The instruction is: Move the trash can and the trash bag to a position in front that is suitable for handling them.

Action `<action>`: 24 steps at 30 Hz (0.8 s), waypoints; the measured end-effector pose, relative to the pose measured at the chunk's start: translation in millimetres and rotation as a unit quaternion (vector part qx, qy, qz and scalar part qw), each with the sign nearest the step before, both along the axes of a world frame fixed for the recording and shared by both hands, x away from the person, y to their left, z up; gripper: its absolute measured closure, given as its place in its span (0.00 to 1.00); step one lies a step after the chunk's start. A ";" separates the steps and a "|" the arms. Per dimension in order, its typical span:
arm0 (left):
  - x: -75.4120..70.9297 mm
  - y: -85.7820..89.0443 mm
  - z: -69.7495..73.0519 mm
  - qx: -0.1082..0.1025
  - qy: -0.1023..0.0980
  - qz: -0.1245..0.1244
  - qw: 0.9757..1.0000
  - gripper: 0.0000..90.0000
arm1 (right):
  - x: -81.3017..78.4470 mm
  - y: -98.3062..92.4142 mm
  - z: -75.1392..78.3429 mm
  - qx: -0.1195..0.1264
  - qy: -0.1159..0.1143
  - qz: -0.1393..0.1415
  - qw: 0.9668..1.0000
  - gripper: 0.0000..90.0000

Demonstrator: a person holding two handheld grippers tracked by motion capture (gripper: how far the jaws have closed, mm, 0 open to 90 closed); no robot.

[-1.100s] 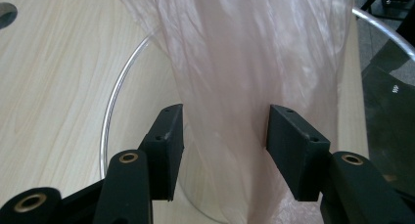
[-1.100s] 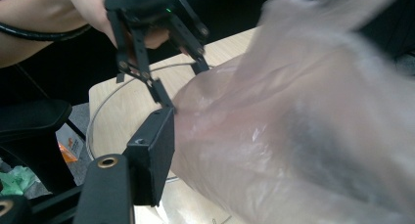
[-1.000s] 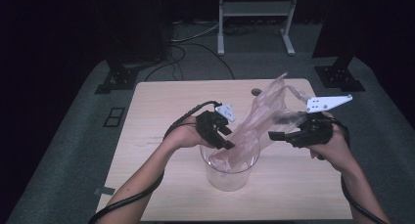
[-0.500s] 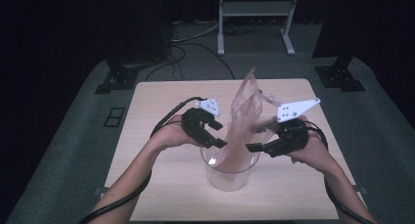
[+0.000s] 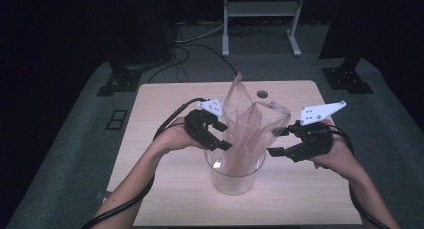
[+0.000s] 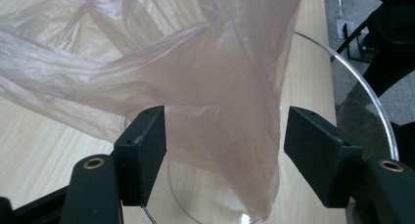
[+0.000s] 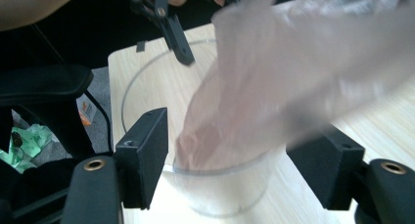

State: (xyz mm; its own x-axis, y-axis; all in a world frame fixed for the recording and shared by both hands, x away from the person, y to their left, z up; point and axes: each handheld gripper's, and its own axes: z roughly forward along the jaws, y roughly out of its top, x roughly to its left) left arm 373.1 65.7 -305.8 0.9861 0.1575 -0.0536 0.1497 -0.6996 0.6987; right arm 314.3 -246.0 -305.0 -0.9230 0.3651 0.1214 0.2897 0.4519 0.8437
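One bag (image 5: pixel 248 129), one clear container (image 5: pixel 235 176)

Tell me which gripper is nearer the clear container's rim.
Left. The left gripper has its jaw tips at the clear container rim's left edge; the right gripper sits just off its right edge.

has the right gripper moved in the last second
Yes. The right gripper has come in toward the clear container, which stands in the same place on the table.
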 end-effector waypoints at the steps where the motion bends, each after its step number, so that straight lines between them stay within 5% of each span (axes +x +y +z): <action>1: 0.0 -0.1 0.3 -0.001 0.000 0.001 1.000 0.34 | -0.4 -3.4 -0.4 -0.001 0.002 0.000 1.000 0.33; 13: 4.2 5.7 5.7 -0.013 -0.002 0.002 1.000 0.34 | 17.8 -30.9 -9.1 -0.019 0.029 -0.023 0.999 0.37; 19: 10.0 3.6 5.6 -0.026 0.003 0.003 1.000 0.34 | 34.3 -17.4 -12.0 -0.020 0.031 -0.029 0.999 0.42; 24: 12.0 -1.8 6.9 -0.033 0.004 -0.007 0.999 0.35 | 35.1 10.1 -7.5 -0.025 0.020 -0.003 0.999 0.44</action>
